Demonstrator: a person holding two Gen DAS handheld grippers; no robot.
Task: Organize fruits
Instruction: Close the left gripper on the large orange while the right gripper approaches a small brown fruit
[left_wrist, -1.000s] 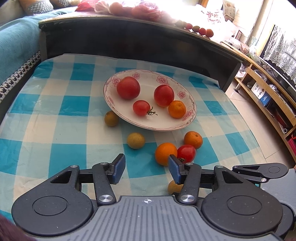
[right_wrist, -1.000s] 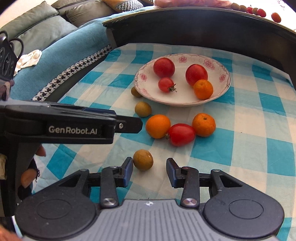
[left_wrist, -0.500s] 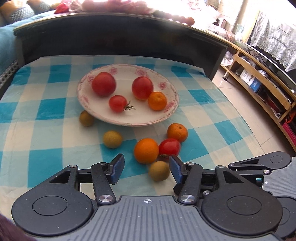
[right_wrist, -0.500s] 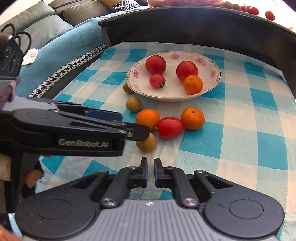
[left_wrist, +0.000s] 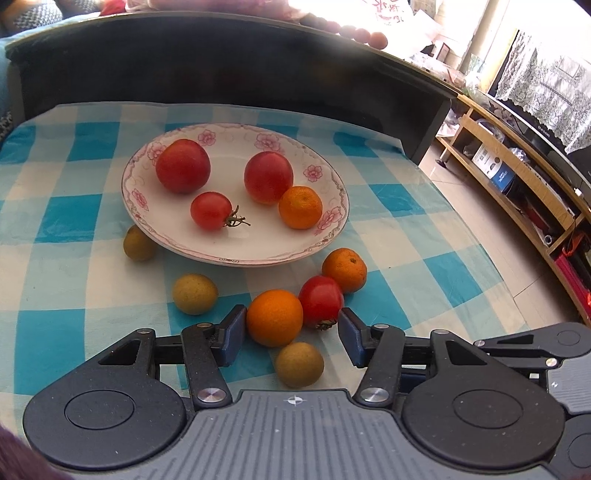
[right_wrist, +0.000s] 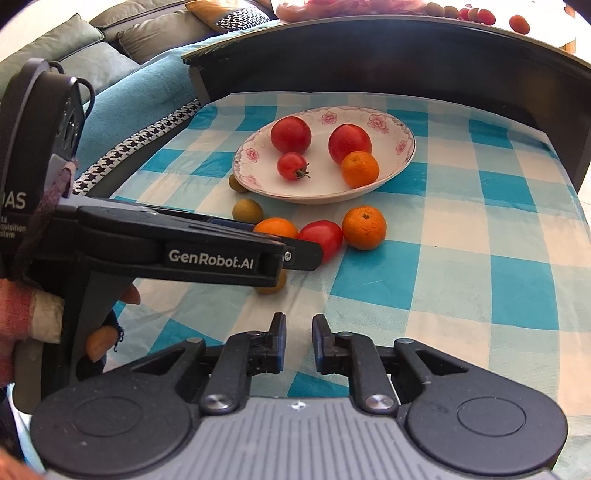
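Right wrist view: "GenRobot.AI" on gaping left tool (right_wrist: 295, 254); right tool (right_wrist: 298, 339) closed, empty.

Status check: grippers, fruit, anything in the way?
Left gripper open around the orange. Right gripper empty, nearly shut. Tomato touches the orange; plate holds four fruits.

Plate (left_wrist: 332, 236) mid-cloth (left_wrist: 66, 295) — four fruits in it, six fruits before it, cabinet (left_wrist: 221, 74) behind.
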